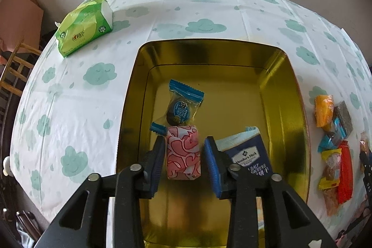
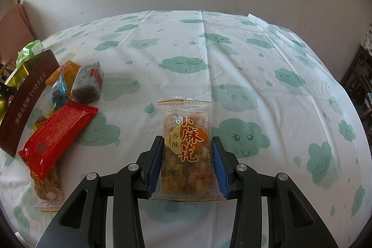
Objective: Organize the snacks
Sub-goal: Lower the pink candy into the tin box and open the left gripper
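Left gripper [image 1: 184, 162] wide around pink snack [image 1: 183, 152] in tin [image 1: 300, 122], 6 o'clock; lift clear. Right gripper [image 2: 187, 164] holding twist pack [image 2: 187, 150]; carry toward tin, 9 o'clock, keep flat

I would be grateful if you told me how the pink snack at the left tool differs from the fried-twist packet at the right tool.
The pink swirl-wrapped snack is opaque and roll-shaped; the fried-twist packet is clear, flat and shows its contents. The pink one sits inside the gold tin; the packet is over the cloud-print tablecloth. The left tool stands open around its snack; the right tool presses its packet. Both are single-serve.
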Motion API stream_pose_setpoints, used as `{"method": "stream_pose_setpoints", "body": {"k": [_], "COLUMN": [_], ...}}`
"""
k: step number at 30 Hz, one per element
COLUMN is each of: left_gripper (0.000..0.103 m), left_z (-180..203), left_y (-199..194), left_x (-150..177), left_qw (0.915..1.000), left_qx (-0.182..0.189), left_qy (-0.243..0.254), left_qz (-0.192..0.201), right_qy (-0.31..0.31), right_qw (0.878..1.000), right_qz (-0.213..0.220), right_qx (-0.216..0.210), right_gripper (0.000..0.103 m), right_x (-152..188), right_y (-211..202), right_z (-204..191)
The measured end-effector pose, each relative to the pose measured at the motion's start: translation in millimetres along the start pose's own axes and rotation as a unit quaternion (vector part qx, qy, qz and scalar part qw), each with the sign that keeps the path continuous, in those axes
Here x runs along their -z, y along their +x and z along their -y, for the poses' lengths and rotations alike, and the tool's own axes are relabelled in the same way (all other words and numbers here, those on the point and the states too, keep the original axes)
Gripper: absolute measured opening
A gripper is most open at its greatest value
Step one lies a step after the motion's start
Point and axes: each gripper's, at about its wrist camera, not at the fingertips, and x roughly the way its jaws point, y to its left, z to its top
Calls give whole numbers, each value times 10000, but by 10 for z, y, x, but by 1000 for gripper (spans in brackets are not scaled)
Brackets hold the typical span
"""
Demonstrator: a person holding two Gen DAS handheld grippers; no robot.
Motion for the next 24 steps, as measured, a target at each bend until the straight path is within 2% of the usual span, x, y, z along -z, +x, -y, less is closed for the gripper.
{"method": "stream_pose_setpoints", "body": {"k": [3, 13, 19, 21, 24], "left_gripper": [39, 41, 45, 53, 57], "left_z": [33, 154, 263, 295, 320], "left_y": [-68, -328, -442, -486, -548], "left_x": [48, 250, 423, 482, 576], "left_qw": [9999, 9981, 9973, 9968, 9960], "left_qx": [-32, -145, -59, -54, -34], "left_qy": [100, 381, 423, 450, 471], "left_qz": [81, 454, 592, 660, 762], "right_qy": [-1, -17, -28, -17, -5], "right_qw": [10000, 10000, 9998, 9997, 9995], "right_qz": [-1, -37, -178, -230, -330], "right_qx": [1, 5, 7, 16, 26], "right_gripper": [42, 42, 42, 42, 42], "right_x": [0, -8, -51, -66, -94], "right_y": [1, 3, 17, 22, 32], "right_z": [0, -2, 34, 44, 52]}}
